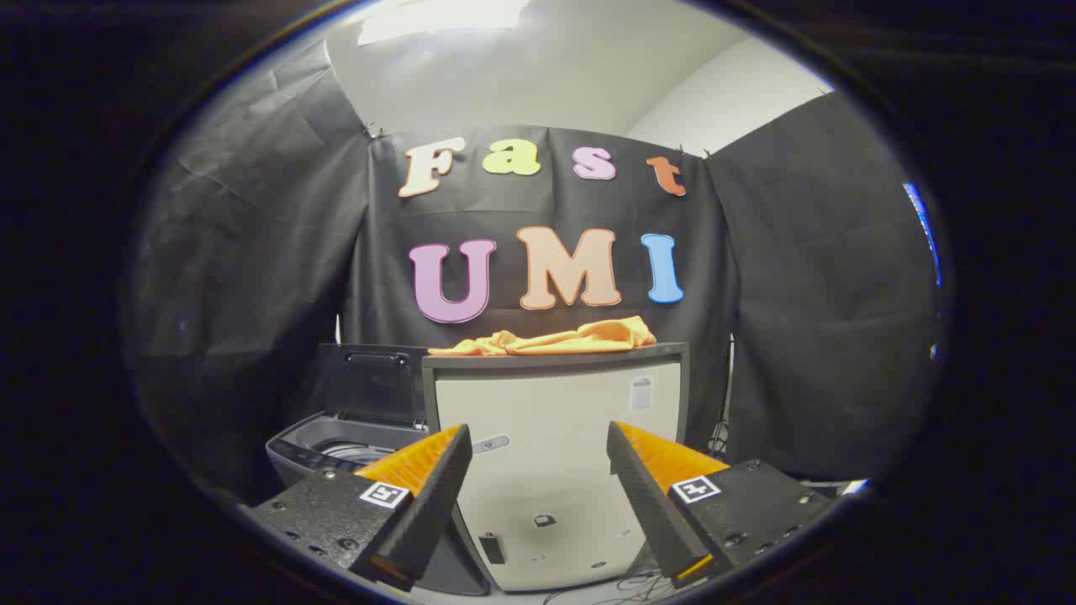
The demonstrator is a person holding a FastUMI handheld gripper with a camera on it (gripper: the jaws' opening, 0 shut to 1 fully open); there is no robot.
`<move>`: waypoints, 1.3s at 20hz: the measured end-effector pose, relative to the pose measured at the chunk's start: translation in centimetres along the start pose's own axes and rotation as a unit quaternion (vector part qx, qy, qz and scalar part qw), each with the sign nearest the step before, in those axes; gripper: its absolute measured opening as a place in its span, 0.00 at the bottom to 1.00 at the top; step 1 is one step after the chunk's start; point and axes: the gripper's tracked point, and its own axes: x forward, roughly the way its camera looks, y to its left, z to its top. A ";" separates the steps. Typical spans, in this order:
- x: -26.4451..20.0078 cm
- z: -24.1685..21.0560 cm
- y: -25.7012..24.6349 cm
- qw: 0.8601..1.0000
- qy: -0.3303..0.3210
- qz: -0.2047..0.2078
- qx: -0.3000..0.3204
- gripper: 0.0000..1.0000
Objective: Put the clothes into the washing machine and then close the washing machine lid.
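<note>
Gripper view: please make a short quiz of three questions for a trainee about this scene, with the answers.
1. True or false: the orange cloth already lies inside the washing machine.
2. The washing machine lid is: A) closed, B) raised open, C) removed.
3. Fill in: the fingers of the hand-held gripper are ____ and hold nothing.

Key
1. False. It lies on top of the pale cabinet, beyond the fingers.
2. B. The lid stands up behind the drum opening, to the left of the cabinet.
3. Open. The cabinet front shows between them.
</note>
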 end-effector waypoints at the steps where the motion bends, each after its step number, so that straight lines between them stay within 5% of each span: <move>1: 0.1 0.2 0.1 1.000 0.000 0.001 0.006 0.97; 16: 1.5 2.1 4.8 0.999 0.018 0.021 -0.021 0.95; 26: 7.4 14.2 6.5 0.997 0.018 0.030 -0.072 0.98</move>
